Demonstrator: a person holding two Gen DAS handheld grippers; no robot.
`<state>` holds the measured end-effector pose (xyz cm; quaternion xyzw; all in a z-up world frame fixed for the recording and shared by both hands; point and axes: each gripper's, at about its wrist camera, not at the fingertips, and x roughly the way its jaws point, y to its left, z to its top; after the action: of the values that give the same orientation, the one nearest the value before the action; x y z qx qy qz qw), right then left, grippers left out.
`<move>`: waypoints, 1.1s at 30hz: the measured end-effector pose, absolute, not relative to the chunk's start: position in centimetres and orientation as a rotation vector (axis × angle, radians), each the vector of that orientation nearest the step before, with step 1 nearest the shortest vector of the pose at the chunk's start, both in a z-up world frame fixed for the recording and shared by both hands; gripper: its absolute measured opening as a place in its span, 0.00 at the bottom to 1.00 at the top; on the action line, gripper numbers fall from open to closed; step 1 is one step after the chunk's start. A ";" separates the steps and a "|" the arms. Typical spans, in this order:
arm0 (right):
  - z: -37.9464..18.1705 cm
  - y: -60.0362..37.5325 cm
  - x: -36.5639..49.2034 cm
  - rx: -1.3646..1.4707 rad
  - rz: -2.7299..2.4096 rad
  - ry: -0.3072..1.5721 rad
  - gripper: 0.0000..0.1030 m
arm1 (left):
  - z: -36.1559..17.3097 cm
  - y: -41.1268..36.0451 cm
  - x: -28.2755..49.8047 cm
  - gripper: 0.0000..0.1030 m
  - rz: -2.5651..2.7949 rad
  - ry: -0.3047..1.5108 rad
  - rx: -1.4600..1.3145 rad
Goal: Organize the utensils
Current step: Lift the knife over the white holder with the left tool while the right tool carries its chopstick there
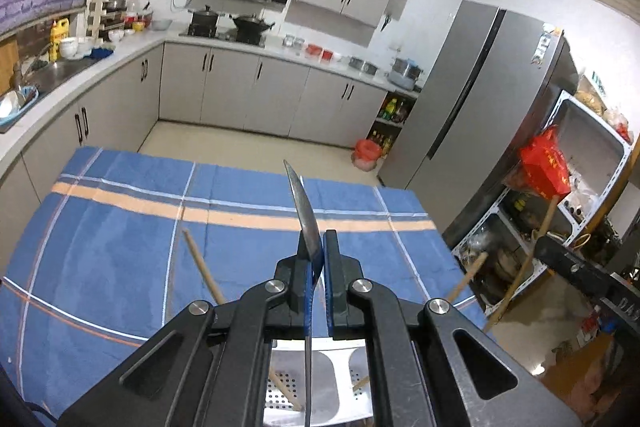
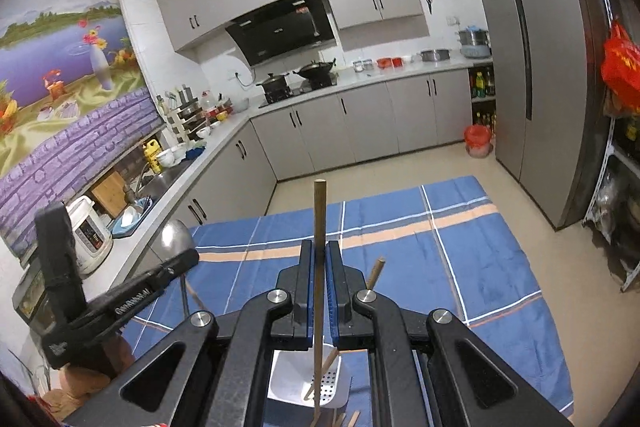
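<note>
My left gripper is shut on a metal spoon; its bowl sticks up past the fingertips and its thin handle runs down toward a white perforated utensil holder below. Wooden chopsticks lean out of that holder. My right gripper is shut on a wooden chopstick held upright over the same white holder, which has more wooden sticks in it. The left gripper and its spoon bowl show at the left of the right wrist view.
The holder stands on a table with a blue plaid cloth. Grey kitchen cabinets, a stove and a sink counter lie beyond. A tall fridge and a cluttered shelf rack stand to the right.
</note>
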<state>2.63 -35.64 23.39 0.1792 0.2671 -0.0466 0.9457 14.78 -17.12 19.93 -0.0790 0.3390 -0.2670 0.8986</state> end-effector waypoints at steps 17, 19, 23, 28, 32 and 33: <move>25.8 -35.2 2.3 0.385 -0.056 0.510 0.05 | 14.6 -18.4 15.4 0.04 -0.530 0.771 -0.094; 25.7 -35.3 2.2 0.388 -0.067 0.503 0.05 | 14.2 -18.5 15.3 0.04 -0.531 0.783 -0.085; 24.9 -35.2 2.9 0.350 -0.093 0.526 0.05 | 13.9 -18.5 15.1 0.04 -0.528 0.796 -0.086; 21.1 -35.3 4.2 0.354 -0.102 0.627 0.05 | 14.2 -18.0 14.6 0.05 -0.531 0.809 -0.106; 18.8 -35.7 4.9 0.371 -0.107 0.681 0.06 | 15.7 -16.9 13.4 0.08 -0.538 0.782 -0.115; 18.4 -35.9 5.0 0.380 -0.105 0.690 0.06 | 16.3 -16.5 13.0 0.13 -0.541 0.772 -0.122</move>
<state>5.04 -35.87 18.44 0.1850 0.3360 -0.0511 0.9221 13.04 -16.55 16.25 -0.0587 0.3716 -0.2604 0.8892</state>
